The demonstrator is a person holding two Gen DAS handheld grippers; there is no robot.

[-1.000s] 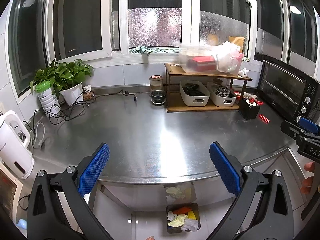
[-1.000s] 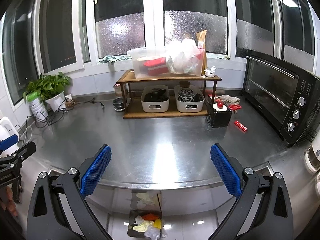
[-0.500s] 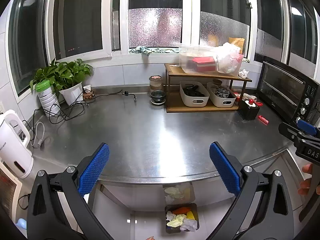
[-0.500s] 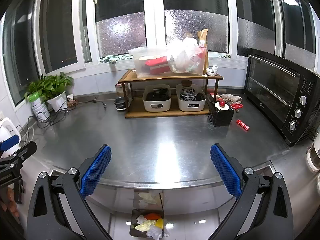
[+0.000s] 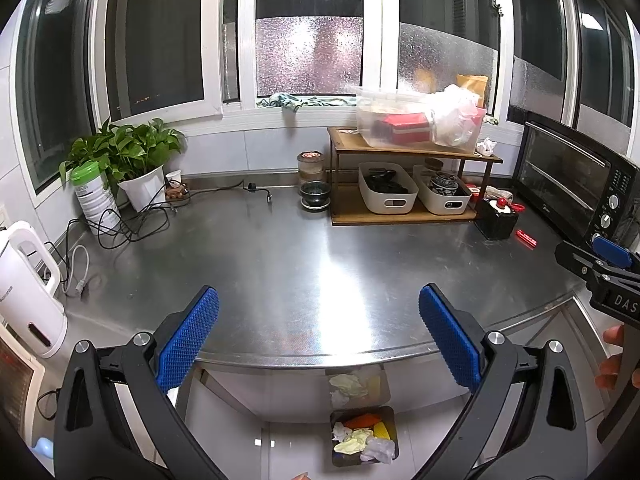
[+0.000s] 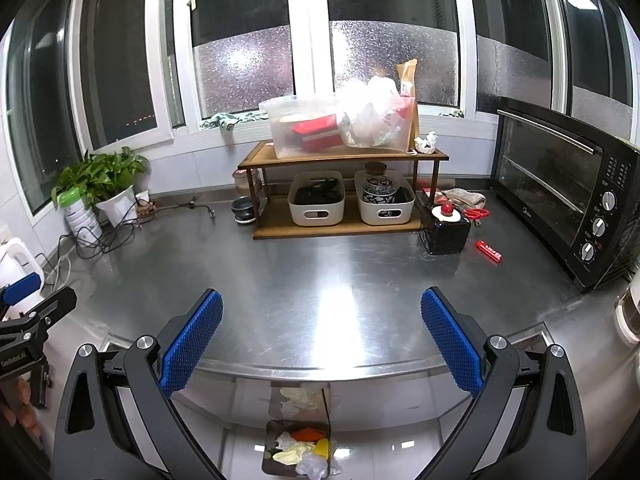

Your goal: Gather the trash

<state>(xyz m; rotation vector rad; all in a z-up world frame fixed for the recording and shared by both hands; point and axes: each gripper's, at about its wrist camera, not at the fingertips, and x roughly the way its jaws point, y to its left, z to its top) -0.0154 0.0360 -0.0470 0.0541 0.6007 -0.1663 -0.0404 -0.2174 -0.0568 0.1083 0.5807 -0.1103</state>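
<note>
A dark trash bin [image 5: 364,436] stands on the floor below the counter's front edge, holding crumpled white, yellow and orange scraps; it also shows in the right wrist view as the bin [image 6: 298,450]. My left gripper [image 5: 318,340] hangs open above the counter edge with nothing between its blue pads. My right gripper [image 6: 320,340] is open too, empty, at the same edge. A crumpled white paper ball [image 6: 426,142] lies on the wooden shelf's top; the same paper ball [image 5: 486,146] appears in the left wrist view. The steel counter [image 5: 300,256] is bare in the middle.
Wooden shelf [image 6: 340,196] with white baskets and a clear tub at the back. Black toaster oven [image 6: 568,192] on the right, black box [image 6: 446,232], red item [image 6: 490,250] beside it. Potted plant [image 5: 136,160], cables and white kettle [image 5: 24,288] on the left.
Both grippers have drifted slightly; the view shifts a little and the right gripper looks a bit farther back from the counter. Both stay open and empty.
</note>
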